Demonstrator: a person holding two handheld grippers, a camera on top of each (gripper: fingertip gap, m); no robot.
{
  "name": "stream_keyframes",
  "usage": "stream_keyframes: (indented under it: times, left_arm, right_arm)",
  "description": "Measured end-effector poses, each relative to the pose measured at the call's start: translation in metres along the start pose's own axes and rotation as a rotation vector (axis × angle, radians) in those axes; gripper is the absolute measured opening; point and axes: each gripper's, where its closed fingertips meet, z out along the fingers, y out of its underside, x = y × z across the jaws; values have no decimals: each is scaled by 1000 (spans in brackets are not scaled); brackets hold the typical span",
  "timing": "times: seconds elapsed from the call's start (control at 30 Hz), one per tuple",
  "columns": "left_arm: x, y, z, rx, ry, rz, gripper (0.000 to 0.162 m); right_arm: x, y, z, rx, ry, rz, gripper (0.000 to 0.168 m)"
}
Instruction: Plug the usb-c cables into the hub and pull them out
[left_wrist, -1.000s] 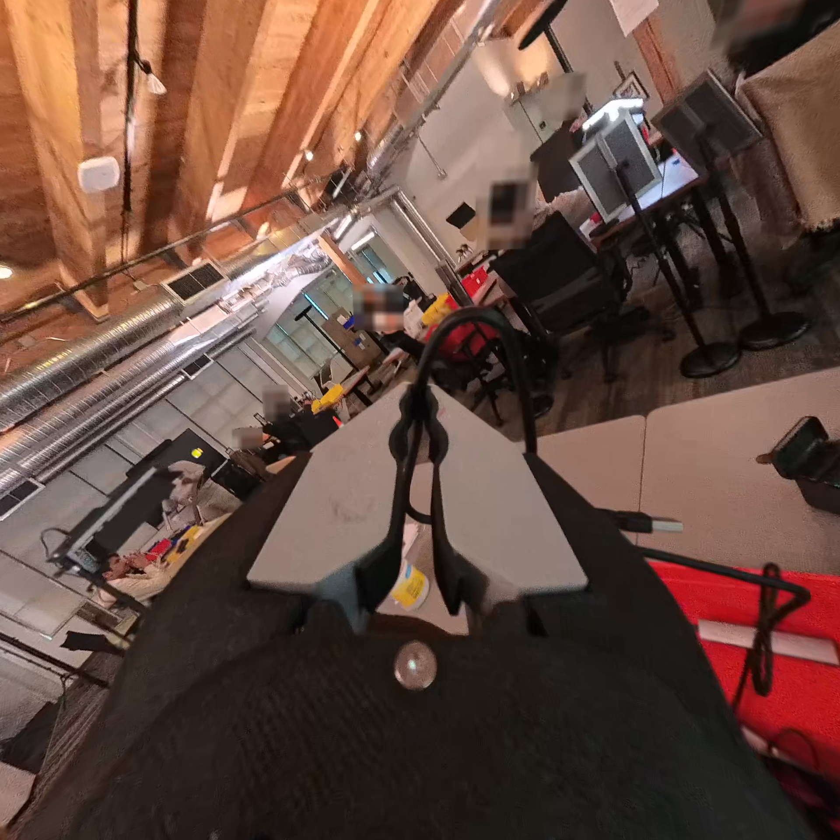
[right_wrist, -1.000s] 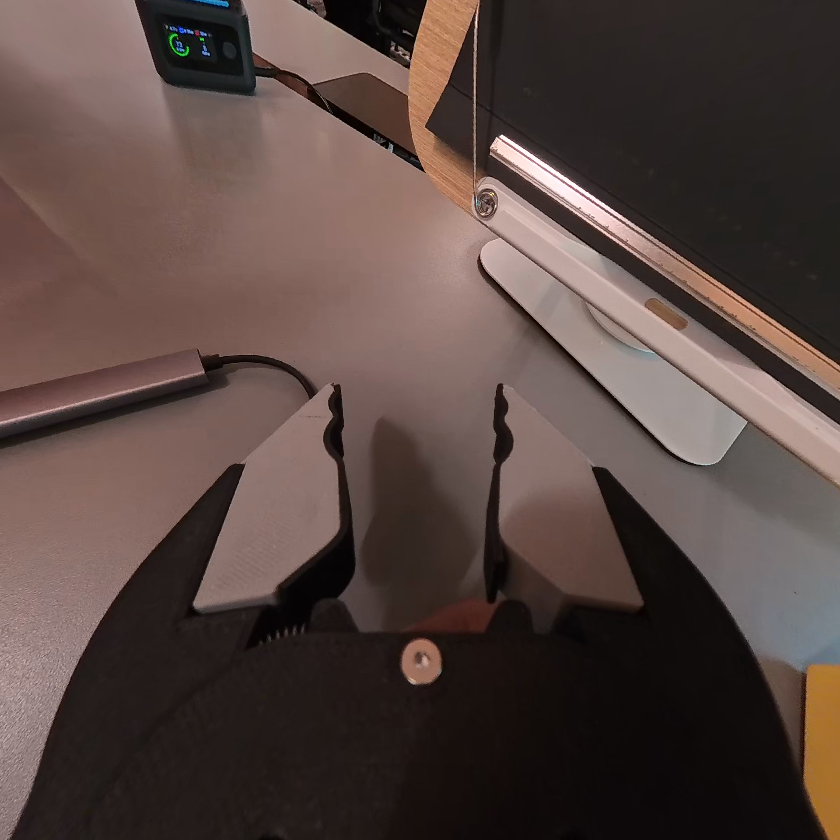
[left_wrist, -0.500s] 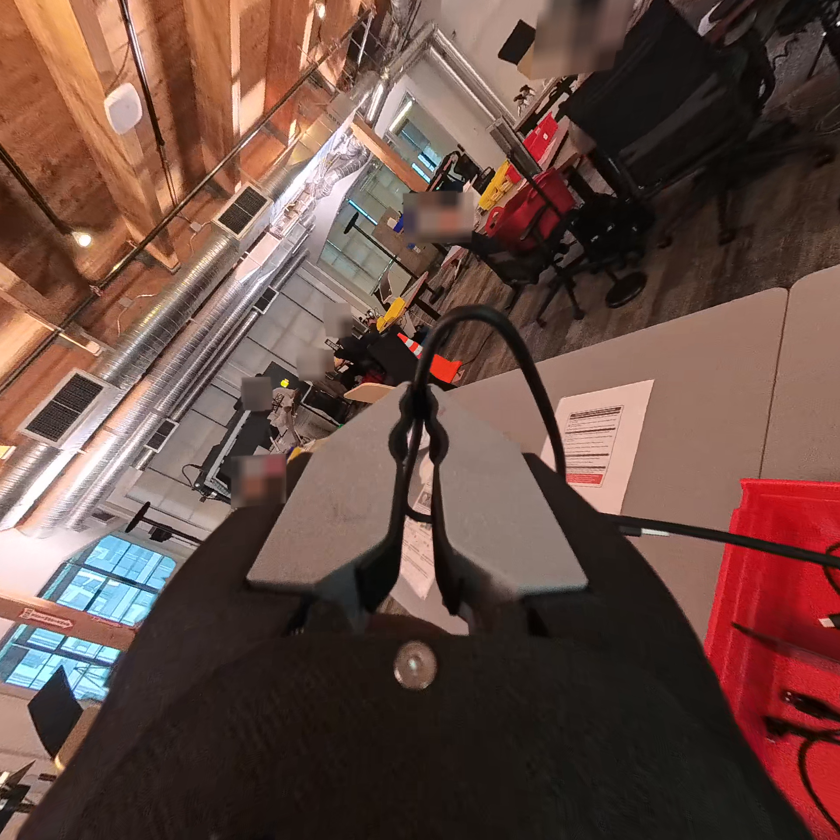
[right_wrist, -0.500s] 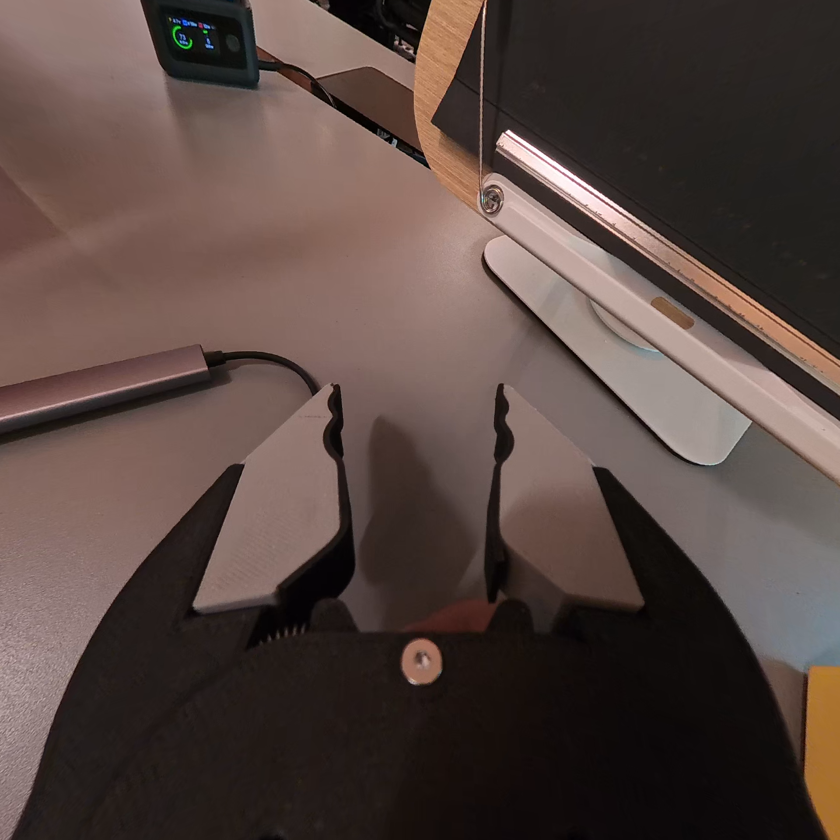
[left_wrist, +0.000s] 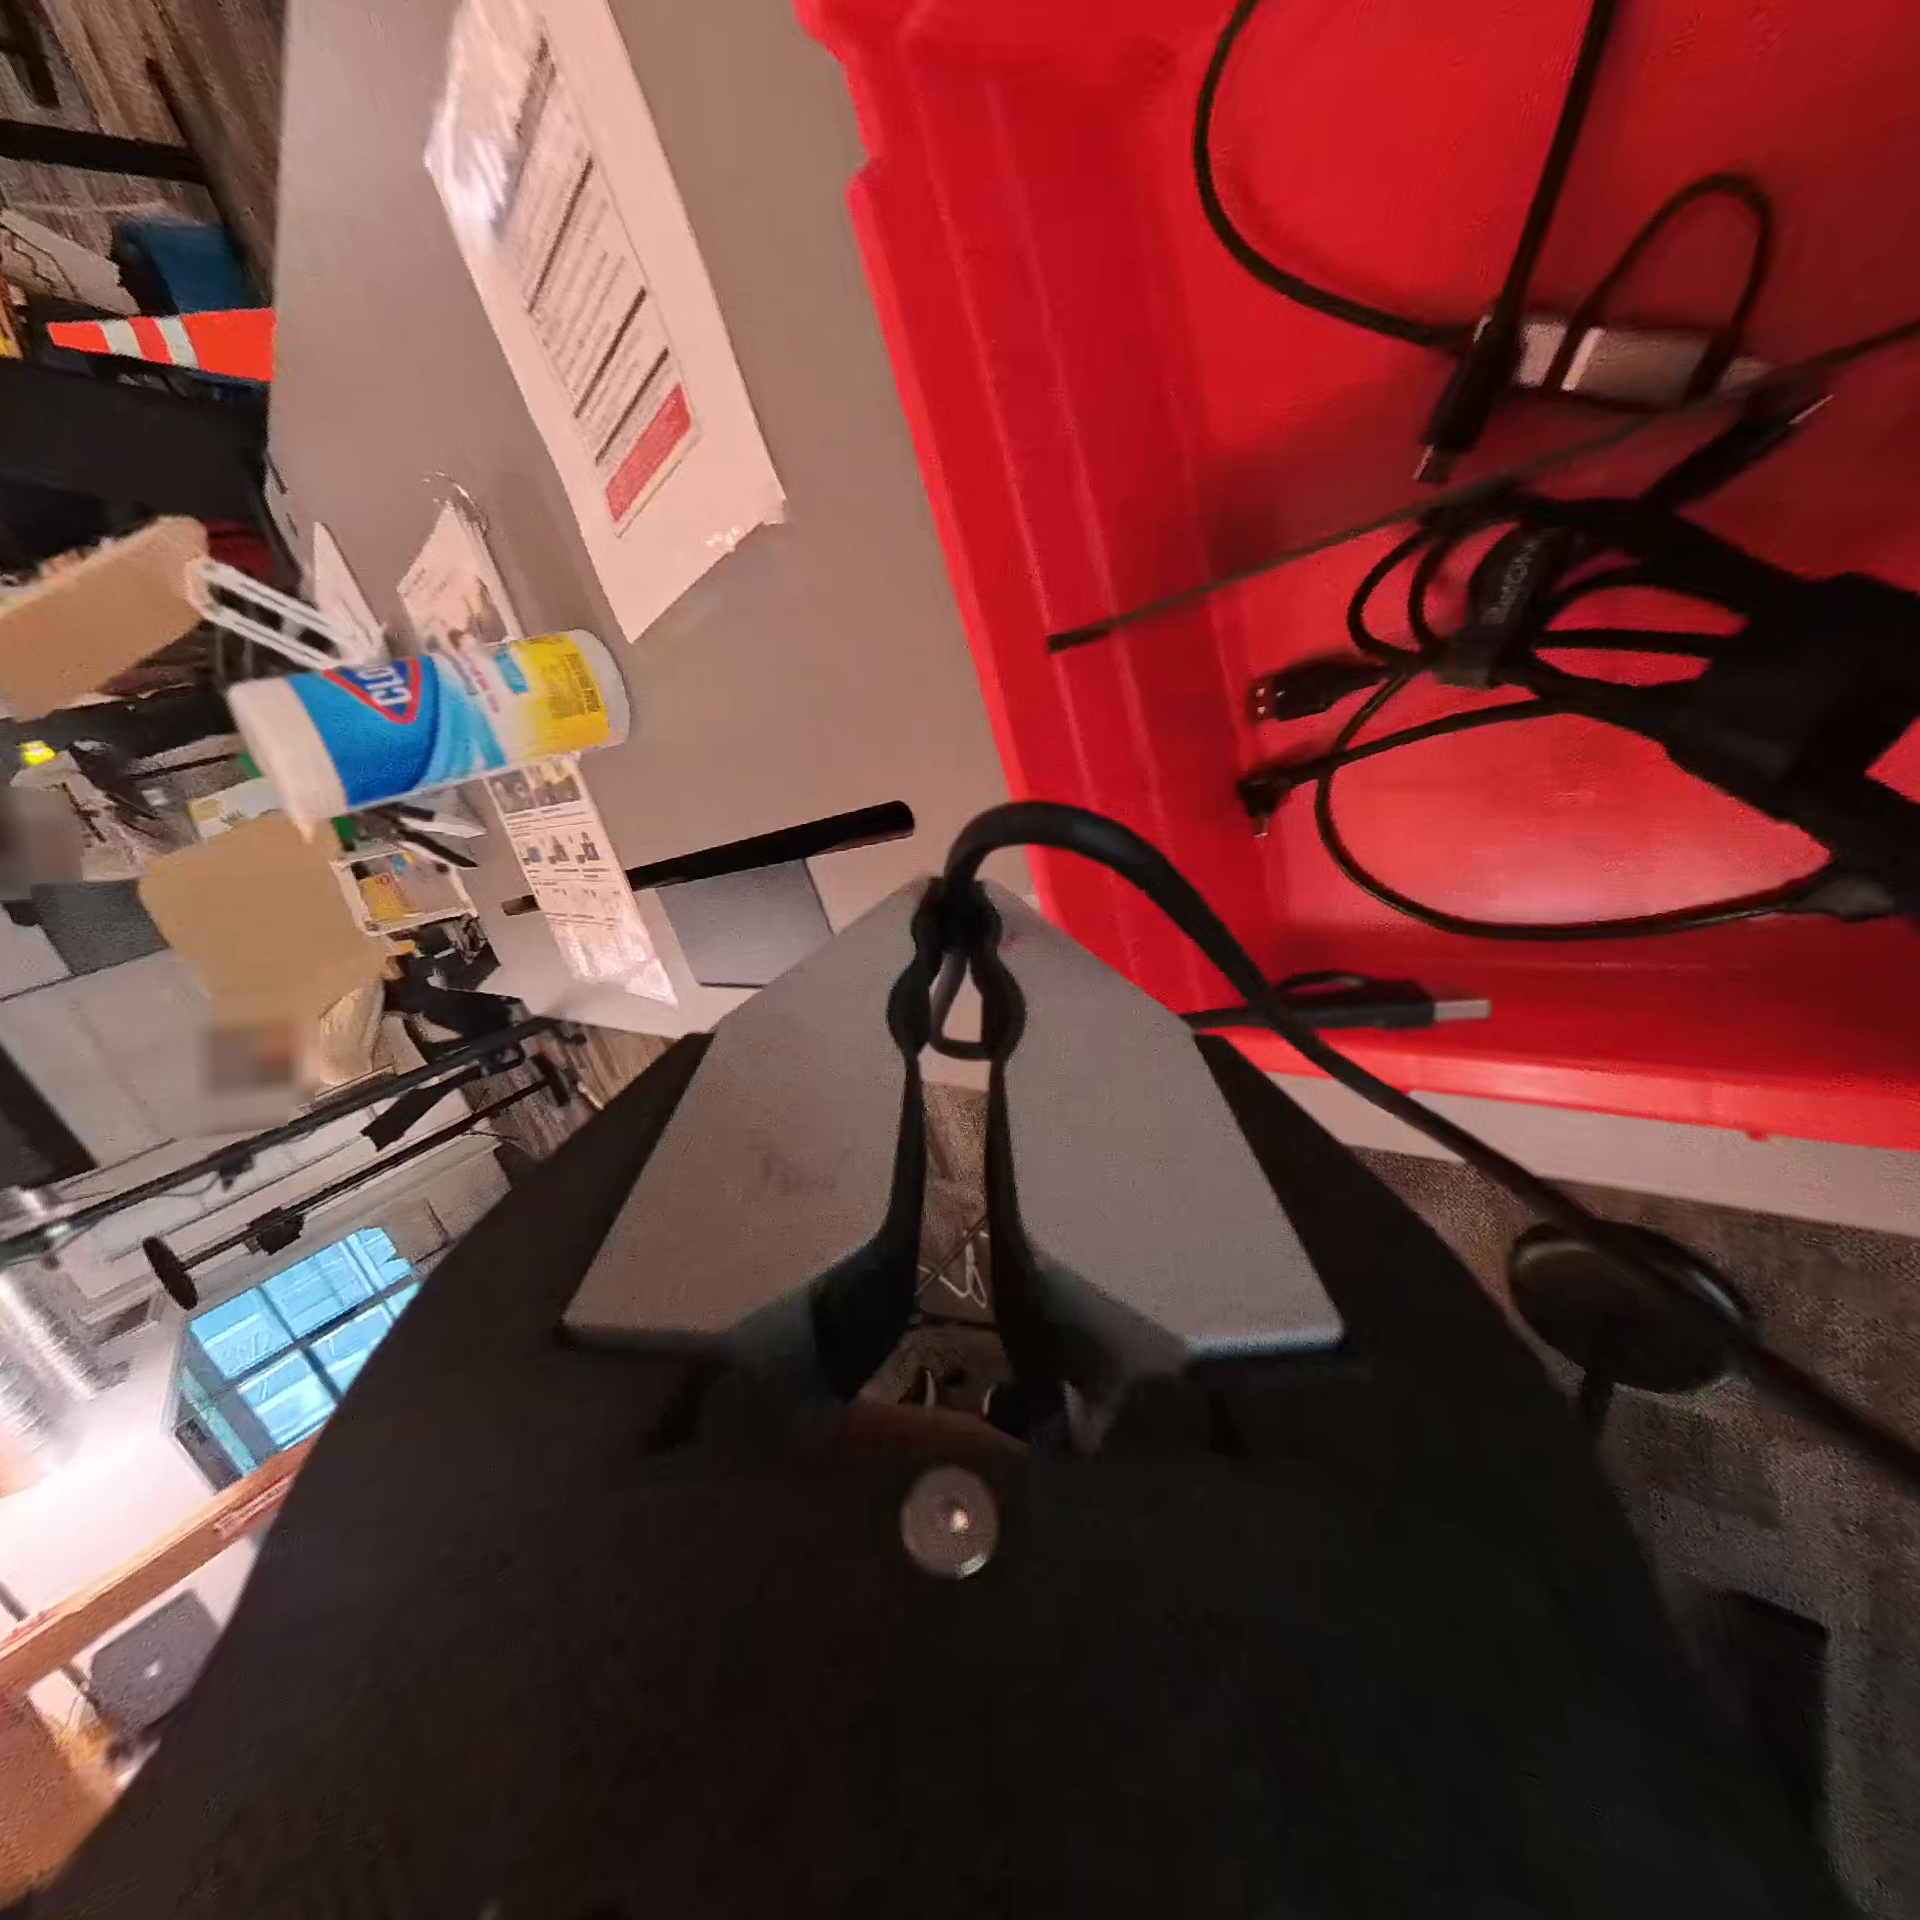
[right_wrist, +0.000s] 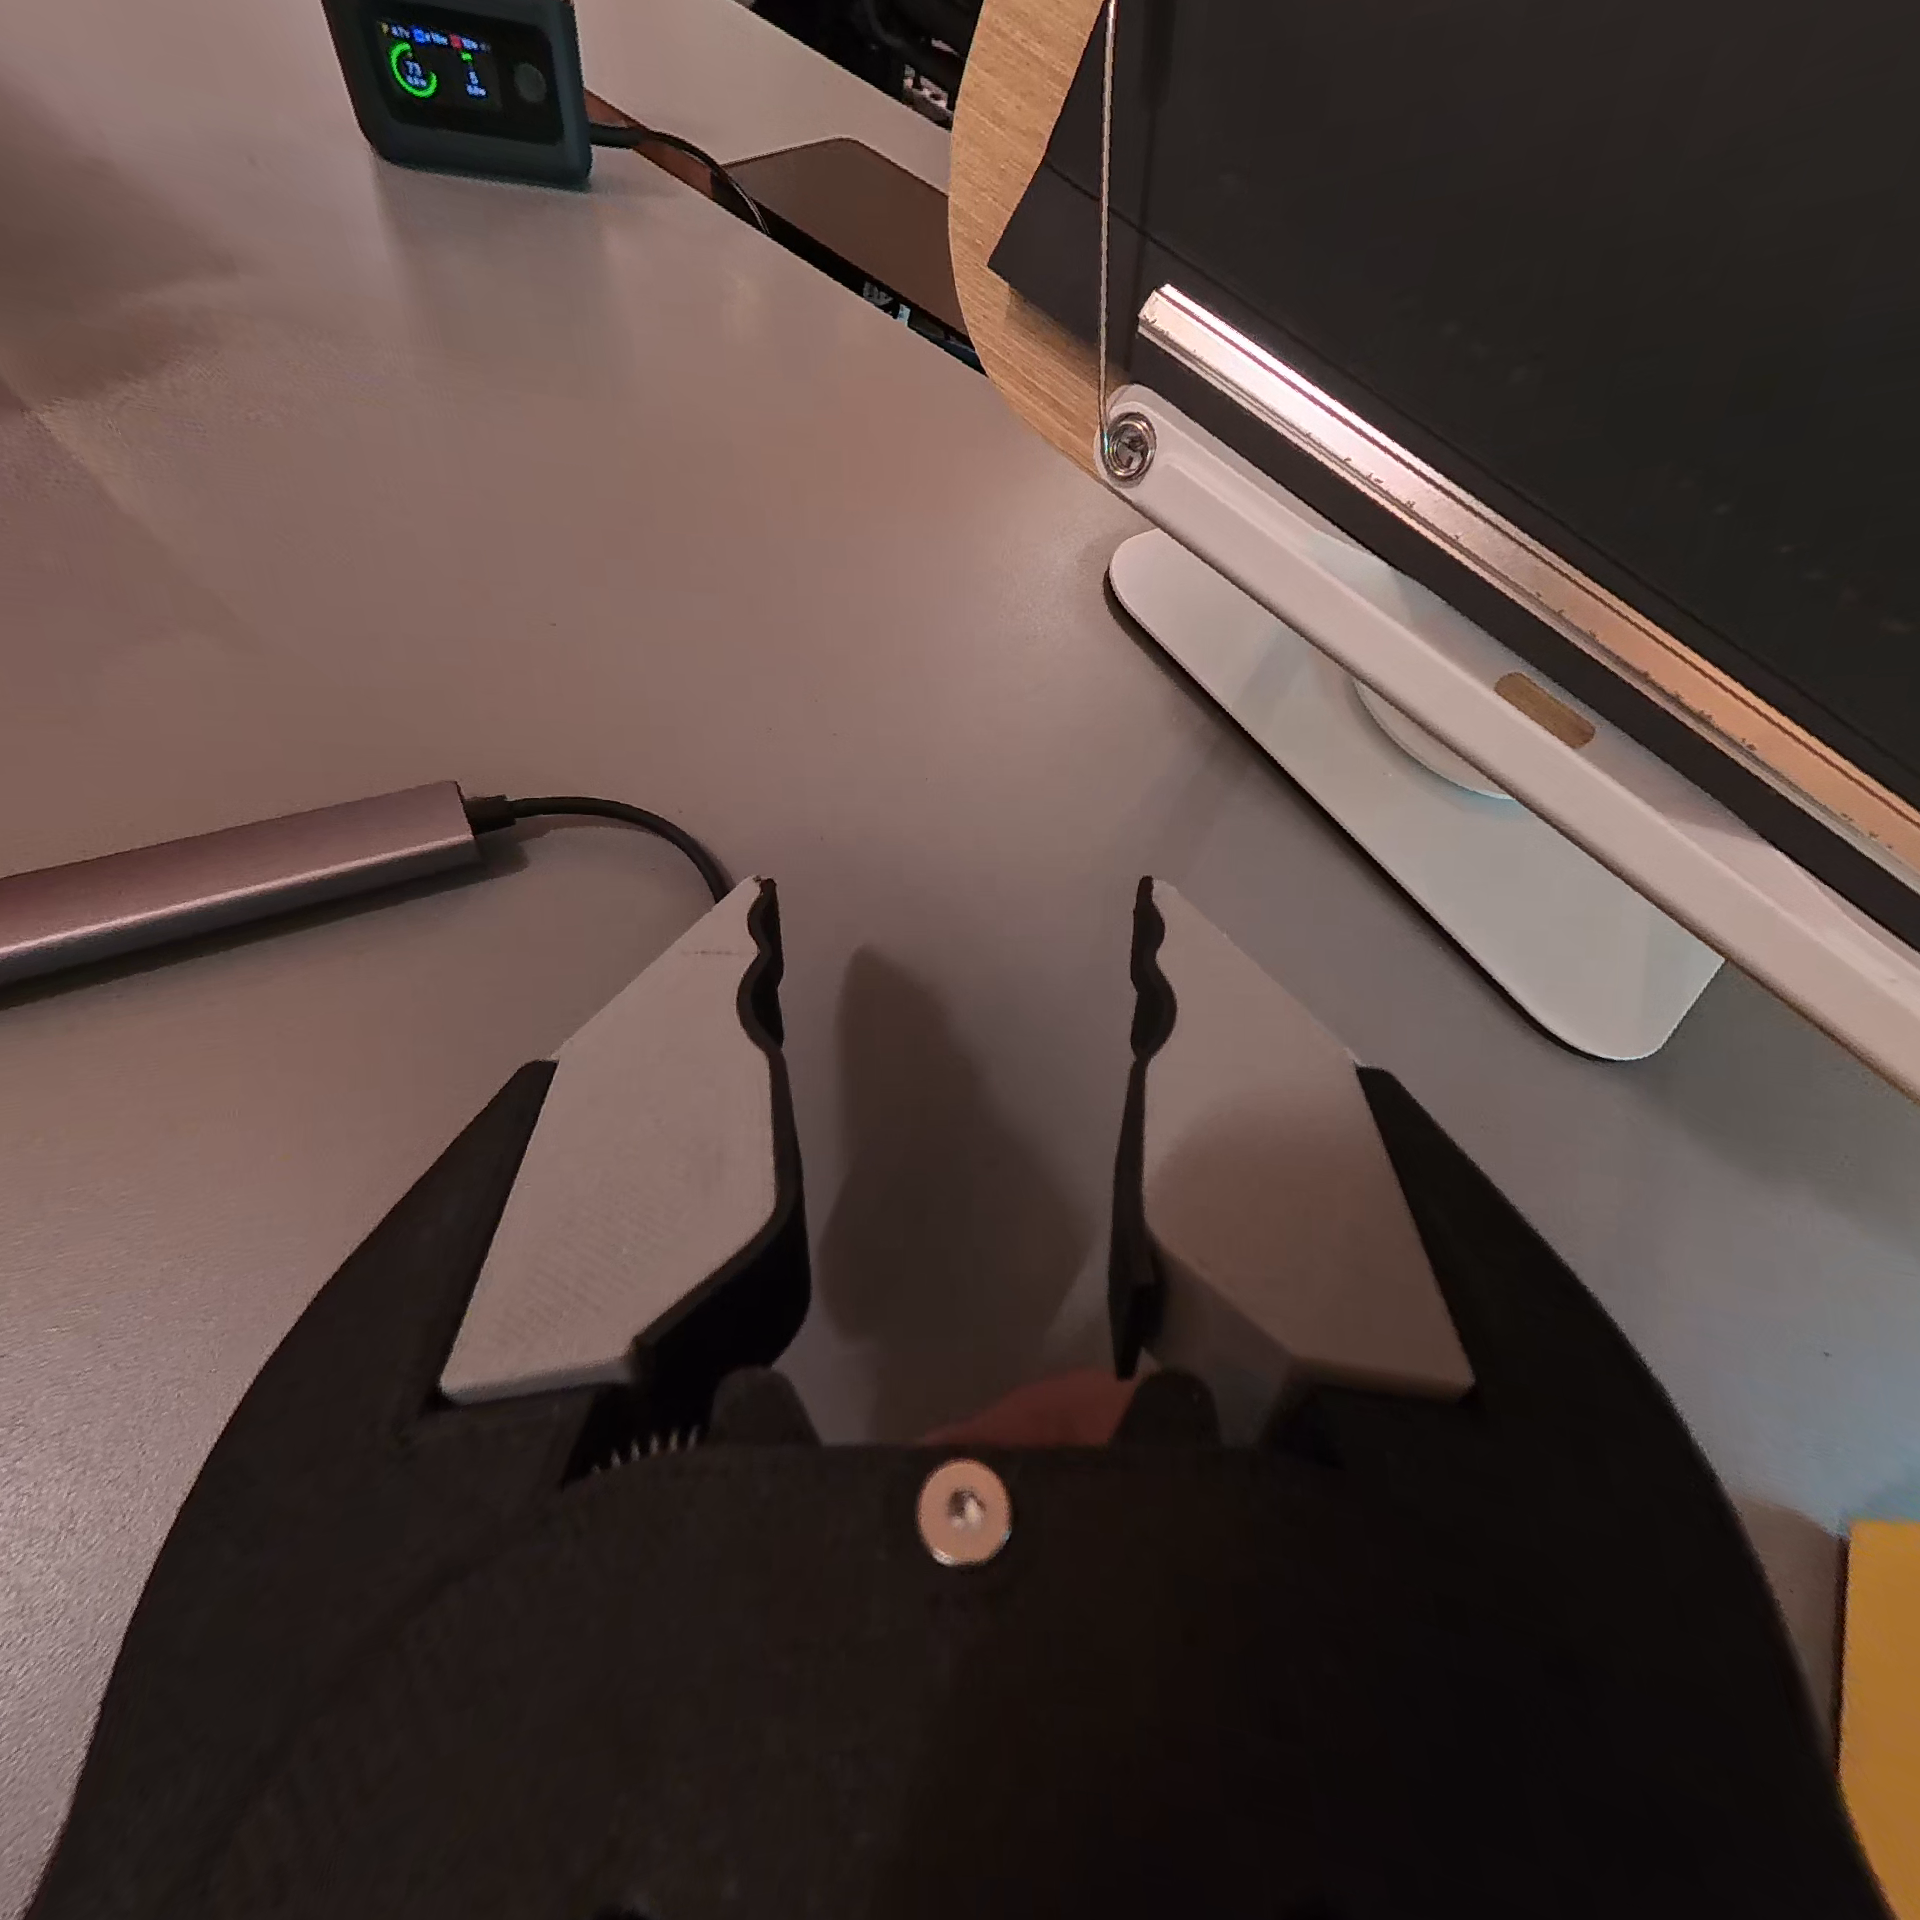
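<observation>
My left gripper (left_wrist: 954, 904) is shut on a black cable (left_wrist: 1132, 883) that loops out past its tips and trails down to the right. It hovers beside the near corner of a red bin (left_wrist: 1049, 436) holding several black cables (left_wrist: 1558, 665) and a second grey hub (left_wrist: 1631, 358). In the right wrist view my right gripper (right_wrist: 954, 904) is open and empty, low over the grey table (right_wrist: 520, 499). A grey hub (right_wrist: 239, 878) lies to its left, with its own black lead (right_wrist: 623, 821) curving toward my left fingertip.
A monitor on a white stand (right_wrist: 1392, 790) fills the right side of the right wrist view. A small device with a lit screen (right_wrist: 468, 83) stands at the back. A wipes canister (left_wrist: 426, 717) and a printed sheet (left_wrist: 603, 301) lie left of the red bin. About 55 cm separates my left fingertips from my right.
My left gripper has swung down from facing the room and ceiling to facing the table and red bin, the cable still held. The right gripper has barely moved.
</observation>
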Motion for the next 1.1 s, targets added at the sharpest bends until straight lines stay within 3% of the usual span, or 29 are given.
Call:
stream_keyframes:
  times: [0.13,0.27,0.5,0.6,0.7,0.83,0.97,1.1]
  left_arm:
    - [47,-7,47,8,67,25,1]
    - [59,-2,66,-18,76,30,40]
    - [-25,-14,13,132,-52,-169,50]
    - [-31,-41,-30,296,10,-259,50]
    - [11,-84,-74,469,145,-174,42]
    - [121,-132,-101,513,384,55,48]
    - [204,-167,-89,449,460,269,46]
    - [250,-186,-52,318,551,323,38]
  right_arm:
    - [0,0,0,-1,-3,6,65]
    - [0,1,0,-3,-6,9,65]
    - [0,1,2,-13,-8,1,66]
    - [0,1,2,-14,-6,-1,66]
    - [0,1,2,-11,-3,-4,66]
    - [0,1,1,-8,-2,-5,66]
    - [0,0,0,-4,-11,7,66]
    - [-1,-1,-1,6,-30,22,66]
